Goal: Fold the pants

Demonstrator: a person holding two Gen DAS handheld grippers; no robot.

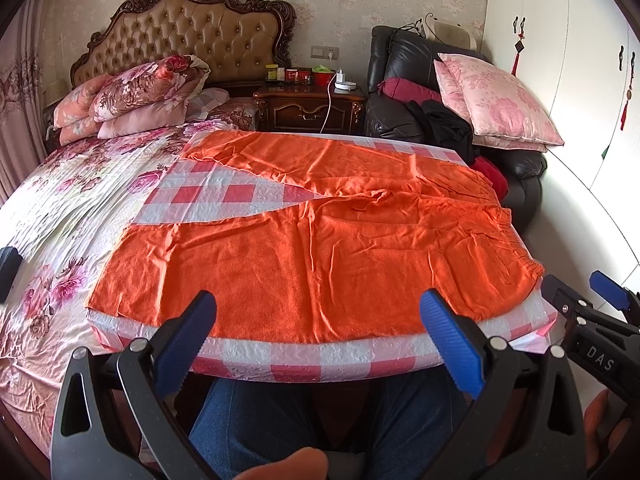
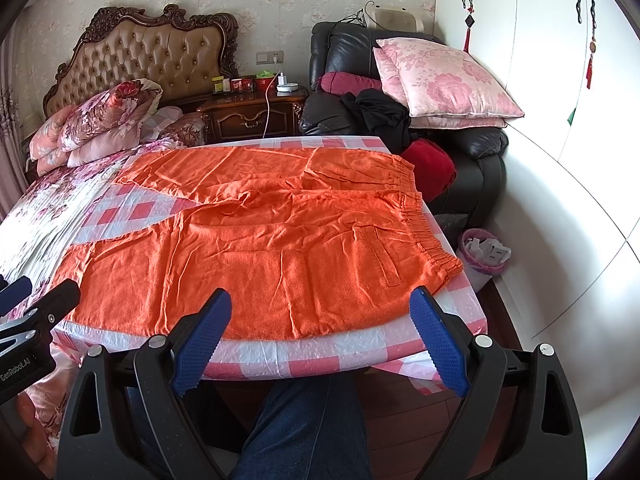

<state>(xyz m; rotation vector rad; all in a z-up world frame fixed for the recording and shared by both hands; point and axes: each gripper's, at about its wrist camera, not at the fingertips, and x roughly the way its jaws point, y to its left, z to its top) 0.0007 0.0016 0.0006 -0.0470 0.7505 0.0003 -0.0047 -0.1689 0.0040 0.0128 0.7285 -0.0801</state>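
I see wrinkled orange pants [image 1: 320, 248] flat on checkered plastic sheet [image 1: 280, 354] — my left gripper [image 1: 320, 334] and right gripper [image 2: 322, 322] gape wide, empty.

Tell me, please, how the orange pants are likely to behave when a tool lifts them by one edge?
The orange pants look thin and creased, so they will probably droop limply. The gathered waistband may hold shape slightly better. They might slide on the glossy checkered cover.
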